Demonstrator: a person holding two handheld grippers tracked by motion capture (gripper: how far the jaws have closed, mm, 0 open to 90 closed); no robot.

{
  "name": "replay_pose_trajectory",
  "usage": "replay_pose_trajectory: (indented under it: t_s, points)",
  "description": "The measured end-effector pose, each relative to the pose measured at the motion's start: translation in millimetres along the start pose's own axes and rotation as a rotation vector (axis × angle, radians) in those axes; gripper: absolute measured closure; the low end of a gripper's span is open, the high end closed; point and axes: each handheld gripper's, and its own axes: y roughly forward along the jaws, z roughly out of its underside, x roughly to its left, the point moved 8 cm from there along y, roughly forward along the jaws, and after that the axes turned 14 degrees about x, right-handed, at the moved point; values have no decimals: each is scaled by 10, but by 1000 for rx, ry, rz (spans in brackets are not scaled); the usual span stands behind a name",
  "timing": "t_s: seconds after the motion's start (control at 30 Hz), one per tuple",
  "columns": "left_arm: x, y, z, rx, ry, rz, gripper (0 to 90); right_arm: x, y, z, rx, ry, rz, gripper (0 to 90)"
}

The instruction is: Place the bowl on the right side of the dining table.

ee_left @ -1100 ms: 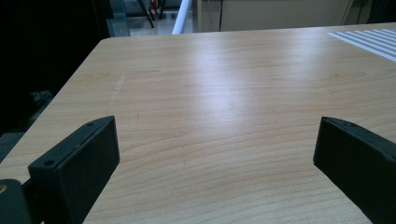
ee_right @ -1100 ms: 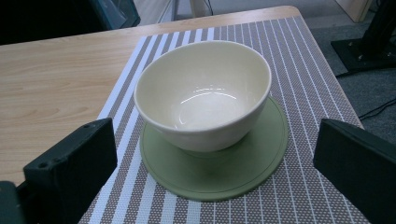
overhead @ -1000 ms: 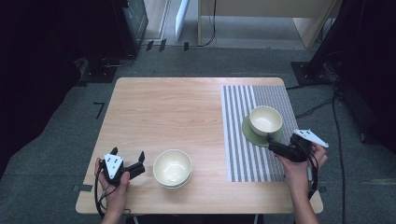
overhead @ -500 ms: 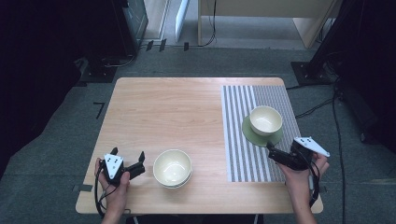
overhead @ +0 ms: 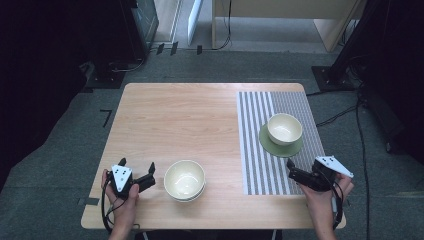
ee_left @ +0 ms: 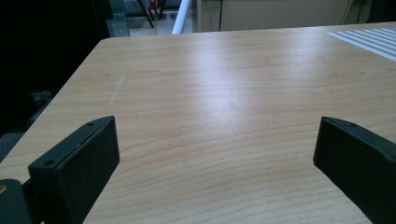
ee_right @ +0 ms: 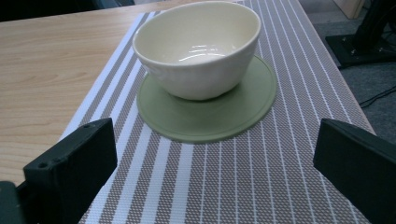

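A cream bowl (overhead: 284, 128) sits upright on a green plate (overhead: 280, 148) on the striped mat (overhead: 255, 150). My right gripper (overhead: 291, 170) is open and empty, just short of the plate on the near side. In the right gripper view, the bowl (ee_right: 198, 46) and plate (ee_right: 210, 116) lie ahead of the open right gripper (ee_right: 215, 158), apart from its jaws. Near the front edge, two cream bowls (overhead: 184, 180) are stacked. My left gripper (overhead: 137, 165) rests open to their left. In the left gripper view, the left gripper (ee_left: 215, 154) frames bare wood.
The wooden table (overhead: 180, 120) has free room across its far and left parts. The mat's corner (ee_left: 373, 39) shows at the far right of the left gripper view. Cables and stands lie on the grey floor (overhead: 350, 100) to the right.
My right gripper has drawn back from the bowl and plate toward the near edge, its jaws open. The left gripper and the stacked bowls have not moved.
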Motion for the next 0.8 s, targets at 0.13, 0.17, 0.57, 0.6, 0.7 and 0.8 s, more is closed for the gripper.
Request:
replay_pose_trajectory:
  t_s: [0.13, 0.17, 0.57, 0.6, 0.7, 0.8]
  points:
    - [0, 0, 0, 0, 1, -1, 1, -57, -13, 59, 5, 5, 10, 0]
    - [0, 0, 0, -1, 0, -1, 1, -69, -15, 75, 7, 7, 11, 0]
    - [1, -1, 0, -1, -1, -1, 1, -273, -18, 275, 26, 18, 37, 0]
    - [1, -1, 0, 0, -1, -1, 1, -302, -15, 293, 29, 21, 41, 0]
    - [2, 0, 0, 0, -1, -1, 1, -357, -7, 328, 35, 28, 50, 0]
    - [2, -1, 0, -1, -2, 0, 1, -407, 5, 357, 43, 29, 59, 0]
